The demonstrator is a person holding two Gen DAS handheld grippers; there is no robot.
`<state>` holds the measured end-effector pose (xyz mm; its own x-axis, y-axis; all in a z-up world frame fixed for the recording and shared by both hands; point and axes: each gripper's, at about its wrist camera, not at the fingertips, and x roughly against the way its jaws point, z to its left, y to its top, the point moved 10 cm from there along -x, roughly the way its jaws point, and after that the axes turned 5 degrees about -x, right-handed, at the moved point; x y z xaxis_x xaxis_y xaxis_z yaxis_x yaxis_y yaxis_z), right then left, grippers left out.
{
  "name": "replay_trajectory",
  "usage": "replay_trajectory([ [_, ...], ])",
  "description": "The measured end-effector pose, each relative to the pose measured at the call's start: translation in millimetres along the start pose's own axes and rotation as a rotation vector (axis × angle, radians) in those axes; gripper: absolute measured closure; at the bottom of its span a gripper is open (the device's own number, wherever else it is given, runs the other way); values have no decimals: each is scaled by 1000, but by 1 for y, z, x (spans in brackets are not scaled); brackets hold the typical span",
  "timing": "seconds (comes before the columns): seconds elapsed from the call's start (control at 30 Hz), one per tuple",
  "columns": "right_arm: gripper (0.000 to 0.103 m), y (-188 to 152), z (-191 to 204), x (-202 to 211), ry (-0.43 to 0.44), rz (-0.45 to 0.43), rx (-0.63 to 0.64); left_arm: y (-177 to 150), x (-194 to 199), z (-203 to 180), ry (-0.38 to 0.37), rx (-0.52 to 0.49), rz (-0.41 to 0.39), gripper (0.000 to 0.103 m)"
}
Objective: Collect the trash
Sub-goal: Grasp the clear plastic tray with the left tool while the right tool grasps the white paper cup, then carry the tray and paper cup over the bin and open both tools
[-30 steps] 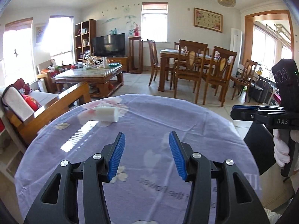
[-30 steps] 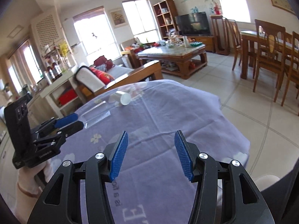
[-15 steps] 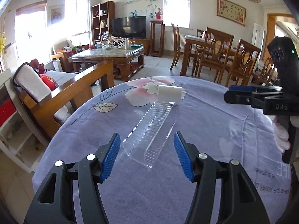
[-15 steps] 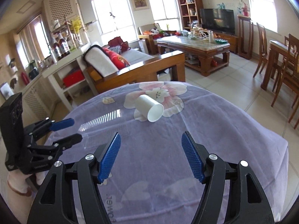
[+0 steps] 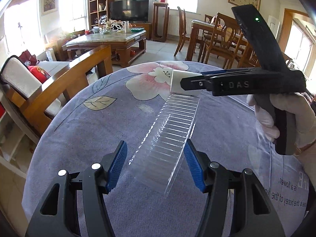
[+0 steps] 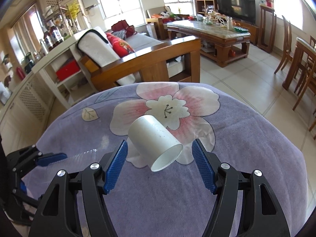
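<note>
In the left wrist view, our left hand-held gripper (image 5: 155, 164) now straddles the near end of the long, ribbed, clear plastic tray (image 5: 167, 136) lying on the lilac flower-printed tabletop (image 5: 94, 130). A second ago that tray was only a glint farther up the cloth. The jaws have just been opening, and the blue pads (image 5: 116, 165) stand spread either side of the tray without pressing it. Our white-gloved right hand (image 5: 284, 116) carries its tool across the far end.

In the right wrist view, the right hand-held gripper (image 6: 160, 164) has closed in on the white paper cup (image 6: 156, 142), which lies on its side on the pink flower. Its jaws have also just been opening, spread, with the cup's mouth between them, untouched. We judge both pieces of trash are lined up for a squeeze.
</note>
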<state>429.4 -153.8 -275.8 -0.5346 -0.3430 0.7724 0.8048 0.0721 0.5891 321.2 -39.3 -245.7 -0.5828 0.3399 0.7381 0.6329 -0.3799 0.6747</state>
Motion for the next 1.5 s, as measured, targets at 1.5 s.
replay_trajectory([
  [1.5, 62, -128, -43, 260, 91, -228, -88, 24, 88, -140, -100, -85, -180, 77],
])
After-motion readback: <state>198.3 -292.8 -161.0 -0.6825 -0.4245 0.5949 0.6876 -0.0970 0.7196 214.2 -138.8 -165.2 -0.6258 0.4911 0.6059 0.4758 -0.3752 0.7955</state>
